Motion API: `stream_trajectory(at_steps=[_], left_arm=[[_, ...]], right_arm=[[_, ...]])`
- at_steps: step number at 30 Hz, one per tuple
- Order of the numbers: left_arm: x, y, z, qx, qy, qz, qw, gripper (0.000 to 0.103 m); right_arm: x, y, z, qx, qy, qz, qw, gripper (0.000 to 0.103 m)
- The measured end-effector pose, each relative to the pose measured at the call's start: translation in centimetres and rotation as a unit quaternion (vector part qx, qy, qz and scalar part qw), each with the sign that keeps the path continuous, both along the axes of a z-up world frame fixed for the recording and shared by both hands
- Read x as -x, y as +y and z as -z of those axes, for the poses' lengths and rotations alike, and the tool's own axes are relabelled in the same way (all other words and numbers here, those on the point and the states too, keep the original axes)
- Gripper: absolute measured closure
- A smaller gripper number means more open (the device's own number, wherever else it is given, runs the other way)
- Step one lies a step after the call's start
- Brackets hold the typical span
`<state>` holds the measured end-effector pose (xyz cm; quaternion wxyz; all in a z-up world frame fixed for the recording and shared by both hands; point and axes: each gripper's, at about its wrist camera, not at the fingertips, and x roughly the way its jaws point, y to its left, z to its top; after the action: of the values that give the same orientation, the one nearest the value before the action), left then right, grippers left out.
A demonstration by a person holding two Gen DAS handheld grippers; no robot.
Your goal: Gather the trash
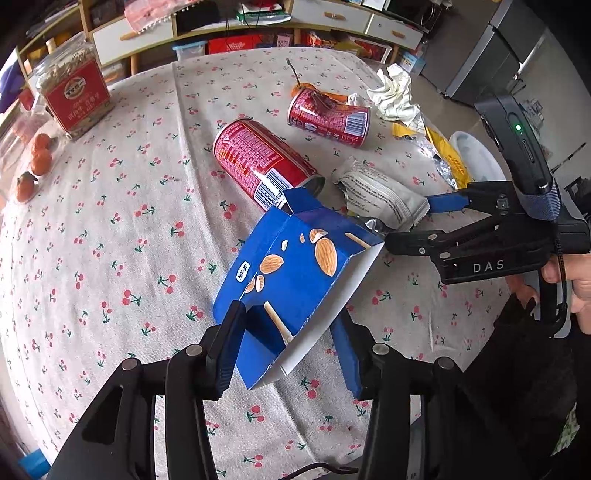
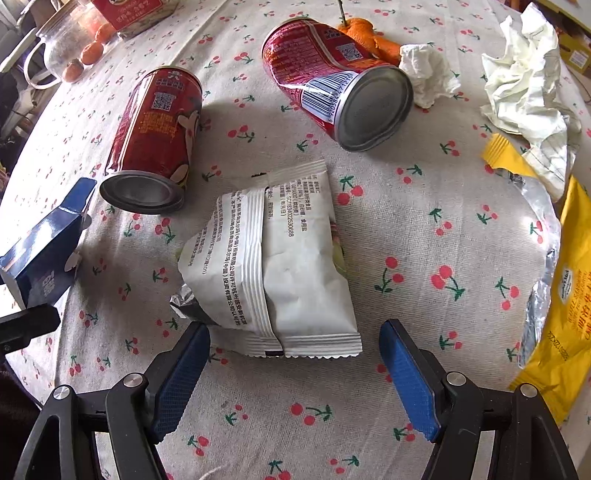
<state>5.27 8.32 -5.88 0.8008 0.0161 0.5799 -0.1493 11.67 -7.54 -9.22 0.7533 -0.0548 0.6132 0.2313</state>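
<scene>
My left gripper (image 1: 288, 354) is shut on a blue snack box (image 1: 295, 266) printed with almonds, holding it tilted above the cherry-print tablecloth (image 1: 129, 240). The box shows again at the left edge of the right wrist view (image 2: 44, 240). A white snack wrapper (image 2: 280, 258) lies flat just ahead of my right gripper (image 2: 295, 376), which is open with its blue pads straddling the wrapper's near end without touching it. In the left wrist view the right gripper (image 1: 424, 221) reaches in from the right towards the wrapper (image 1: 380, 192). Two red cans (image 2: 155, 136) (image 2: 332, 81) lie on their sides beyond it.
Orange peel (image 2: 369, 33), a white tissue (image 2: 428, 74), crumpled paper (image 2: 528, 85) and a yellow foil bag (image 2: 565, 295) lie at the right. A red-labelled jar (image 1: 74, 92) and small oranges (image 1: 38, 155) stand at the far left. Shelves line the back wall.
</scene>
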Motion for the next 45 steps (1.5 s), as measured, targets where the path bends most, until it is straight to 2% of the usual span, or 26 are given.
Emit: stream_trajectory(at_steps=[3,4,5,6,7,10,13,18,23,26,27,28,30,32,37,45], left_arm=[[0.0,-0.1,-0.1,0.001,0.004,0.009,0.9999,0.049],[0.0,-0.1,-0.1,0.003,0.006,0.014,0.9999,0.045],[0.1,-0.1,-0.1,0.006,0.007,0.02,0.9998,0.035],[0.2,-0.2,-0.1,0.004,0.005,0.024,0.9997,0.027],[0.3,-0.4,-0.1,-0.002,0.002,0.03,0.9995,0.025],[0.6,-1.1,-0.1,-0.017,-0.007,0.051,0.9985,0.024],[0.7,-1.9,0.1,-0.033,-0.014,0.072,0.9967,0.024],[-0.2,-2.8,1.8,-0.094,-0.019,0.1,0.9903,0.023],[-1.0,-3.0,2.7,-0.109,-0.031,0.121,0.9862,0.023],[-1.9,-2.6,4.0,-0.096,-0.012,0.112,0.989,0.021],[-2.1,-2.4,4.3,-0.089,-0.009,0.105,0.9904,0.018],[-2.2,-2.3,4.1,-0.086,-0.017,0.101,0.991,0.019],[-2.5,-1.8,3.9,-0.07,-0.011,0.082,0.9941,0.02],[-2.7,-1.0,3.7,-0.047,-0.003,0.059,0.9972,0.021],[-2.0,0.4,2.6,-0.019,0.006,0.014,0.9997,0.023],[-0.5,2.3,-0.4,0.01,-0.018,-0.055,0.9983,0.023]], right_arm=[[0.0,0.6,0.0,0.004,-0.013,-0.002,1.0,0.022],[0.0,0.7,0.0,0.003,-0.015,-0.001,1.0,0.023],[0.1,0.7,0.0,0.003,-0.018,-0.001,1.0,0.025],[0.1,0.7,-0.1,0.005,-0.022,-0.002,1.0,0.034],[0.1,0.8,-0.2,0.009,-0.027,-0.004,1.0,0.047],[0.1,0.5,-0.5,0.002,-0.029,-0.008,1.0,0.071],[0.4,-0.1,-0.9,-0.001,-0.027,-0.012,1.0,0.089],[1.0,-2.0,-2.2,-0.004,-0.04,-0.012,0.999,0.093],[0.8,-3.8,-2.9,-0.021,-0.036,0.007,0.999,0.092],[0.4,-4.9,-2.4,-0.033,-0.015,0.031,0.999,0.089],[0.2,-5.3,-2.2,-0.035,-0.011,0.038,0.999,0.081],[0.1,-5.6,-2.1,-0.035,-0.007,0.044,0.998,0.066],[0.0,-6.2,-2.0,-0.037,-0.003,0.06,0.998,0.049],[-0.1,-6.6,-2.1,-0.043,-0.002,0.069,0.997,0.046],[-0.2,-6.2,-2.5,-0.043,-0.009,0.07,0.997,0.036],[-1.0,-1.8,-2.1,-0.041,-0.012,0.048,0.998,0.027]])
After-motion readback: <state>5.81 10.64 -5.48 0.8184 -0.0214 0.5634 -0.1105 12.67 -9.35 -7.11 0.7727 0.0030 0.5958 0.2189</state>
